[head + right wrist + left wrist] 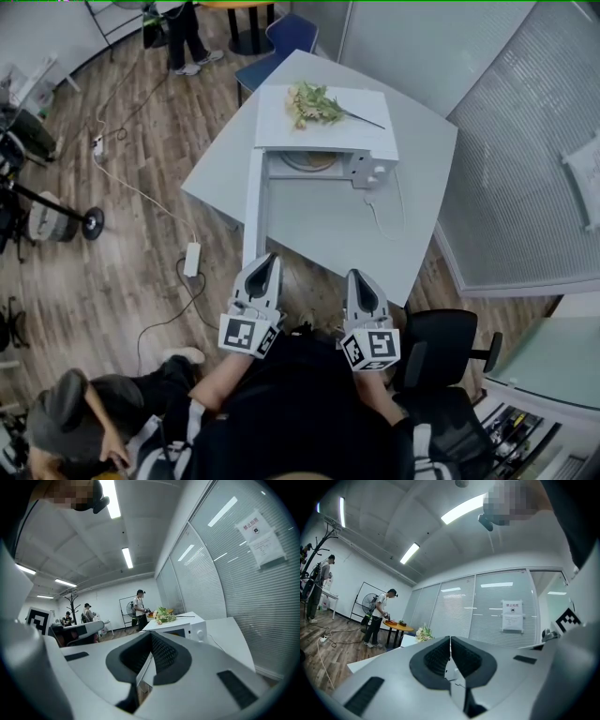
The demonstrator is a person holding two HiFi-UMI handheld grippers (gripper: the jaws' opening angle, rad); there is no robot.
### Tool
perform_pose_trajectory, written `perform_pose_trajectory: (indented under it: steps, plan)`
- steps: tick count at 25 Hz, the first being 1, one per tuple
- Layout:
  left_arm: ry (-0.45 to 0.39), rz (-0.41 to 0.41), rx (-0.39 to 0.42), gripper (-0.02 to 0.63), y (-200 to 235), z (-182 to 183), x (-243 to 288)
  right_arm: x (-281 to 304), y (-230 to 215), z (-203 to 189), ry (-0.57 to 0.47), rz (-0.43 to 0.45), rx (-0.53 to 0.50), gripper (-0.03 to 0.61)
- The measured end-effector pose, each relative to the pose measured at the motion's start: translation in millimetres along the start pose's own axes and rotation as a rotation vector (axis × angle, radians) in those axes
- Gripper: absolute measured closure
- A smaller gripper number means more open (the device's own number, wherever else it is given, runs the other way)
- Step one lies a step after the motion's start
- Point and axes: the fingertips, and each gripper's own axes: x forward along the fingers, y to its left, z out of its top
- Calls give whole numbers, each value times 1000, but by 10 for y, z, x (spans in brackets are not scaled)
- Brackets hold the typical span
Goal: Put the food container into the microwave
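The table [328, 234] carries the microwave [370, 141], door [253, 202] swung open, what looks like the round container [307, 161] inside, flowers [314, 103] on top. Left tool [266, 260] and right tool [357, 276] hover by the near edge, both closed, empty.

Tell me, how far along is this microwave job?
Done: the microwave has its door swung open. In hand: nothing. The left gripper and right gripper are both shut and empty, close to the person. Left: everything else. No food container shows on the table, and the round shape inside the microwave is too unclear to name.
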Motion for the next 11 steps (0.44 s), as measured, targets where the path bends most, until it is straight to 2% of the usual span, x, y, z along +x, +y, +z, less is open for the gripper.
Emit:
perform_pose_trajectory:
  steps: [11]
  plan:
    - [-7,-8,0,589,-61,2,40,-11,-39,-1,5,5,-2,557]
